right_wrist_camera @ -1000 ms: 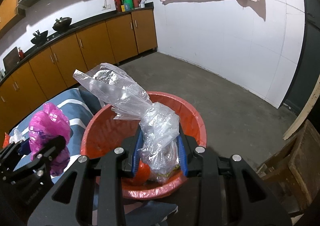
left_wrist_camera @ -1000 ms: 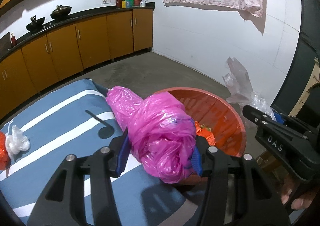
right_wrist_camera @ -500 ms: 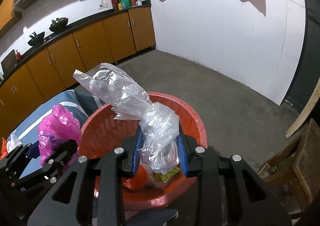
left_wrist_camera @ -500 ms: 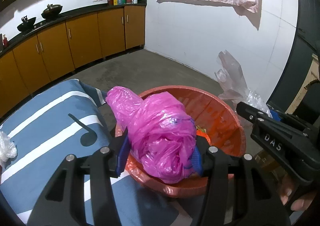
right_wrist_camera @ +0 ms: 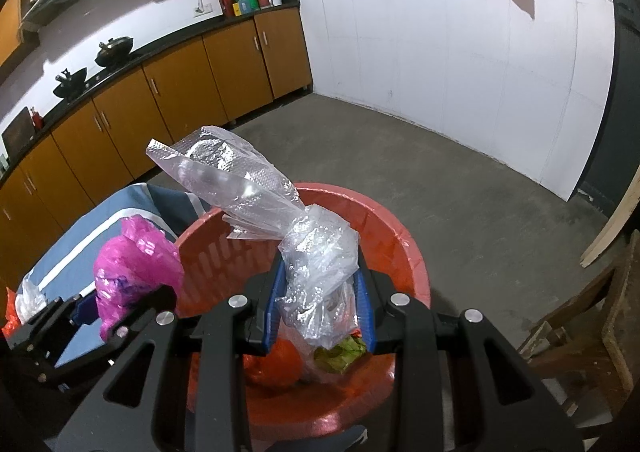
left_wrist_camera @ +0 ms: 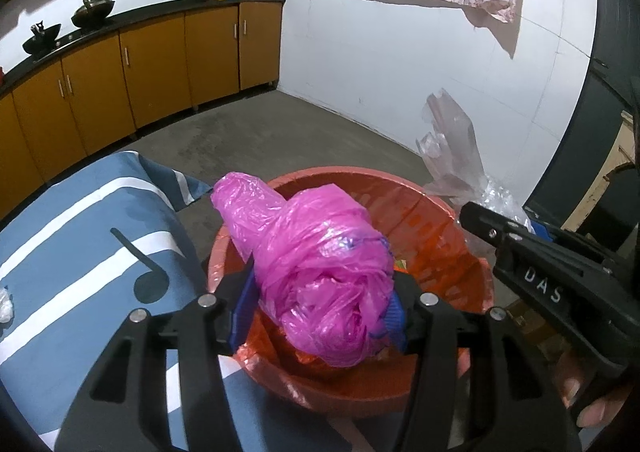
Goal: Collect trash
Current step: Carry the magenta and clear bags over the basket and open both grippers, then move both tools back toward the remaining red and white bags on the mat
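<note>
Pink bag (left_wrist_camera: 320, 272): clenched in left gripper (left_wrist_camera: 320, 312) jaws, held over red basin (left_wrist_camera: 440, 203).
Clear bag (right_wrist_camera: 316, 268): clenched in right gripper (right_wrist_camera: 320, 312) jaws, above the basin.

The right gripper (right_wrist_camera: 322, 302) is clamped on a crumpled clear plastic bag (right_wrist_camera: 316, 252), holding it above the red basin (right_wrist_camera: 404, 252). Inside the basin lie an orange wad (right_wrist_camera: 280, 366) and a green wrapper (right_wrist_camera: 340, 354). At the left, the left gripper (right_wrist_camera: 100, 316) pinches a pink plastic bag (right_wrist_camera: 132, 264) at the basin's rim, beside the blue-and-white striped cloth (right_wrist_camera: 80, 252).
</note>
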